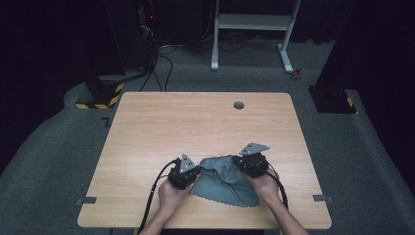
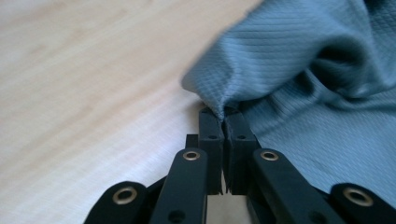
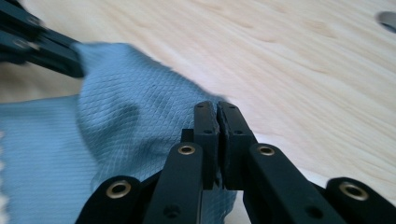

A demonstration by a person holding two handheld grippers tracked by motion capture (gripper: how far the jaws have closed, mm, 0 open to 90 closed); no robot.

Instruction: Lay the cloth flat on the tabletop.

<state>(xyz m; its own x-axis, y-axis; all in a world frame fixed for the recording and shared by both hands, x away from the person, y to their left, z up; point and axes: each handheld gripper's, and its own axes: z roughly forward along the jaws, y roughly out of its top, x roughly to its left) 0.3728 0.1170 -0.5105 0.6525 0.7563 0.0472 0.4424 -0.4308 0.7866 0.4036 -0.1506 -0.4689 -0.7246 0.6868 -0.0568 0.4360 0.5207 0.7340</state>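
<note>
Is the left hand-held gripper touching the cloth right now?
Touching. The left gripper view shows the left hand-held gripper with its jaws shut on a pinched fold of the cloth.

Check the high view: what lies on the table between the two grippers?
The blue-grey cloth lies bunched between the left gripper and the right gripper; each gripper view shows its jaws shut on a cloth edge.

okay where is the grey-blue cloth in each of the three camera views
High view: cloth lies low centre, between the left gripper and right gripper.
Left gripper view: upper right, a corner pinched in the jaws.
Right gripper view: left half, an edge pinched.
Shared landmark: wooden table.
</note>
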